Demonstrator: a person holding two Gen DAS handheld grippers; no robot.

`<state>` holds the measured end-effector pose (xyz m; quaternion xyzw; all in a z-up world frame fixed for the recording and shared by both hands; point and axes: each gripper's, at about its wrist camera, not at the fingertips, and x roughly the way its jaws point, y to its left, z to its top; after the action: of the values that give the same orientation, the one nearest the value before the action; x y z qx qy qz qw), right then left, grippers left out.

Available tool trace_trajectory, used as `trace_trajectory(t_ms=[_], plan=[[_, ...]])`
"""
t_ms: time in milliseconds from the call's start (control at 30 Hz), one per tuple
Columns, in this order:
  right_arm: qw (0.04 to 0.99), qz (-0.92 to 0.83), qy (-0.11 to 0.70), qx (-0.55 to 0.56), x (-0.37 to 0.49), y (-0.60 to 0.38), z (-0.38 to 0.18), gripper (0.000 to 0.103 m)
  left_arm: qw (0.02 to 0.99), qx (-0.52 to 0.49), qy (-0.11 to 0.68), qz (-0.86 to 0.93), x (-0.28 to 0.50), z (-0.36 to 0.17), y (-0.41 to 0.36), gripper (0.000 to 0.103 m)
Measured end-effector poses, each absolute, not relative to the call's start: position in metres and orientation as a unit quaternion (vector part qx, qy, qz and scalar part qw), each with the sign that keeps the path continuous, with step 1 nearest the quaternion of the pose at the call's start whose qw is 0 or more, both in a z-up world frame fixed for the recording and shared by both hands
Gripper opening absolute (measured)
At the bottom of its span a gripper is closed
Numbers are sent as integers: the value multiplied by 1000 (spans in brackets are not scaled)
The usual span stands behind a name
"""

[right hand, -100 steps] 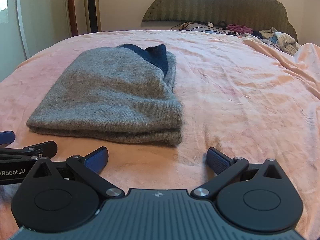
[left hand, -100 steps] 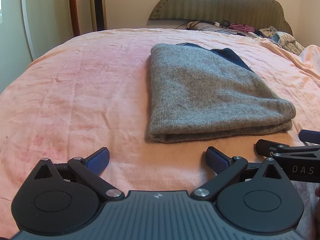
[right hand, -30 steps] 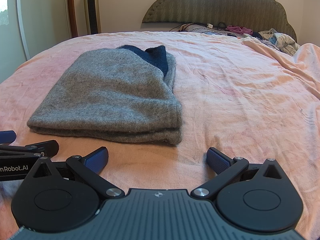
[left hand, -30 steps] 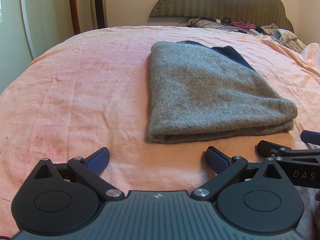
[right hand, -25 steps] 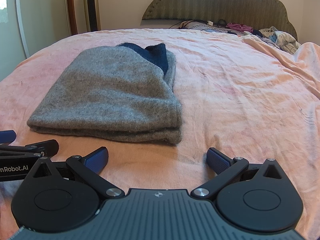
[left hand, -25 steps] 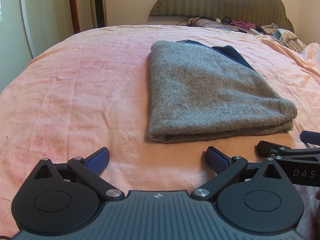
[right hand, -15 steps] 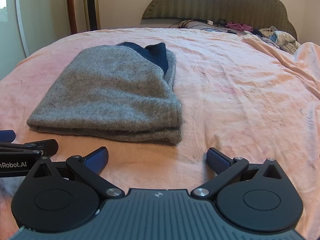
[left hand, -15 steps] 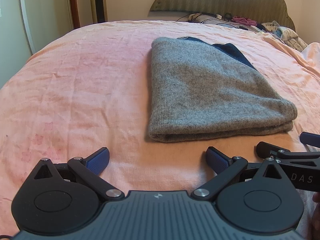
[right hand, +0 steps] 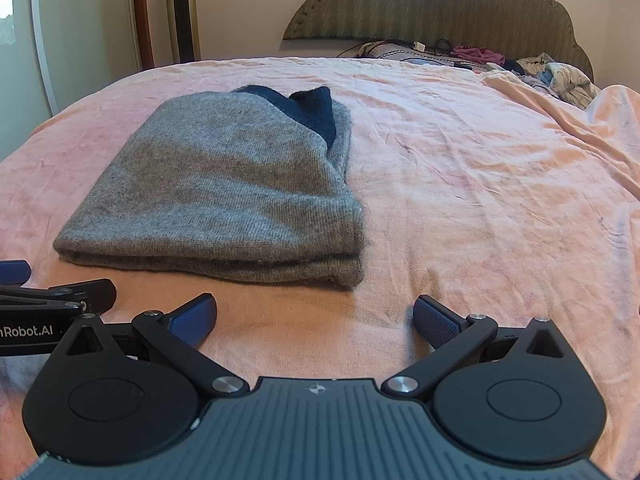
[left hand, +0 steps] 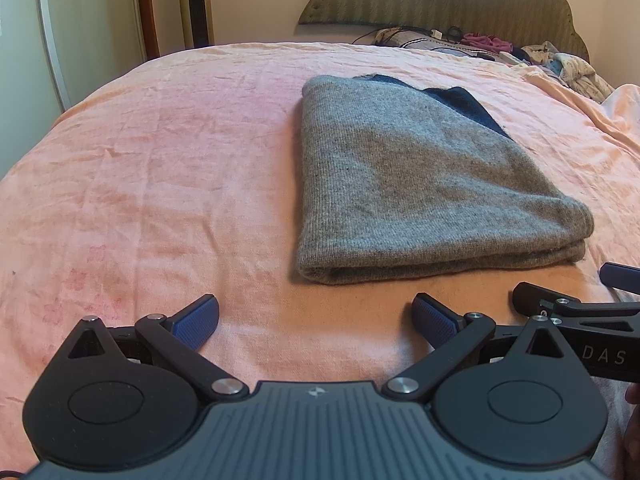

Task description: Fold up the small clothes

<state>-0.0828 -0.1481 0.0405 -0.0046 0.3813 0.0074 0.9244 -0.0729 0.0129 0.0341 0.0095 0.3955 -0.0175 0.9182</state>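
A grey knit garment (left hand: 412,184) lies folded flat on the pink bedspread (left hand: 160,168), a dark blue part showing at its far end. My left gripper (left hand: 316,322) stands open just short of its near fold, empty. In the right wrist view the same folded garment (right hand: 224,192) lies ahead and left of my right gripper (right hand: 314,320), which is open and empty too. Each gripper's fingertips (left hand: 536,300) show at the edge of the other's view.
A padded headboard (right hand: 432,4) stands at the far end, with a heap of loose clothes and cables (right hand: 552,72) on the bed below it. A tower fan (right hand: 182,12) and a wooden post stand at the far left. Pink bedspread (right hand: 500,184) stretches to the right.
Both grippers have stayed open and nearly still near the folded garment. The left view has tipped slightly downward. The garment has not moved.
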Motion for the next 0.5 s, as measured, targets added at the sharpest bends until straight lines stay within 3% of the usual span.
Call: trace_trajectory(t_ms=[500], plan=[[924,8,381,-5,-83,-149,41,103,923,10,384,-16,-78,32,12,103]])
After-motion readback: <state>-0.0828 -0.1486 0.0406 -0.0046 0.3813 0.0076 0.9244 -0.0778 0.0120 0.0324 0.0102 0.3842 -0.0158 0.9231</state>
